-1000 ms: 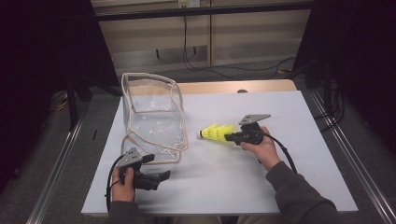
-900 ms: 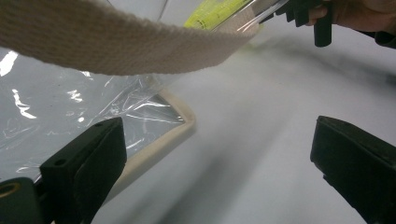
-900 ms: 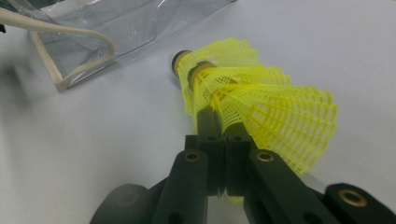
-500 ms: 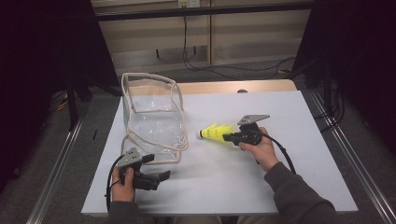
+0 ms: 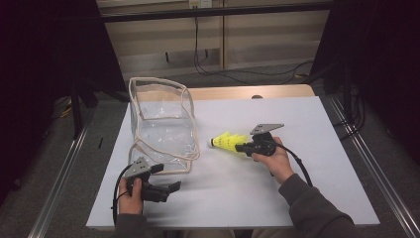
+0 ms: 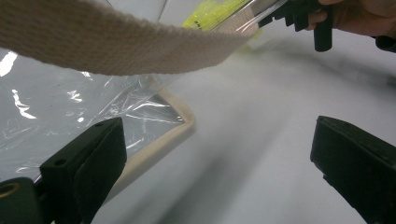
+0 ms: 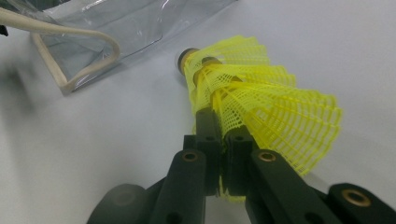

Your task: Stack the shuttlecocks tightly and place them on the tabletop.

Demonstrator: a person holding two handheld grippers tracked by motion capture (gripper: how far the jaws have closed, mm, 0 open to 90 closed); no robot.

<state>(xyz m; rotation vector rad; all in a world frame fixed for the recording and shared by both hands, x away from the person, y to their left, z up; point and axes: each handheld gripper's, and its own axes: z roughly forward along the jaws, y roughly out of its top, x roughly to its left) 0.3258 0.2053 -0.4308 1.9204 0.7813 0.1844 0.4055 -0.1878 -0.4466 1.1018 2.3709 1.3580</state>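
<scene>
Shuttlecocks (image 5: 229, 141), a nested stack of yellow plastic ones, were what you held in your right gripper (image 5: 243, 147). Its jaws were pressed together on the mesh skirt of the stack, pinching the netting near its wide rim. In the right gripper view the shuttlecocks (image 7: 252, 98) pointed away from you, their dark cork tip leading toward the clear bag (image 7: 107, 23). Measured from that clear bag (image 5: 161, 126), the stack was just beside its right side, cork tip toward it, close to the bag's near right corner but not touching it. I could not tell whether the stack rested on the white table (image 5: 322, 129) or hung slightly above it.

Your left gripper (image 5: 166, 191) was near the front edge of the table, just in front of the bag's near edge, with its jaws spread wide and nothing between them. In the left gripper view one jaw stood beside the bag's cream-trimmed corner (image 6: 180, 123), and a cream strap (image 6: 116, 44) of the bag crossed the top of the view. Beyond the strap you could see the yellow stack (image 6: 212, 11) through the plastic.

The bag itself stood open at the left rear of the table, its transparent walls crumpled and its cream rim sagging toward you.
</scene>
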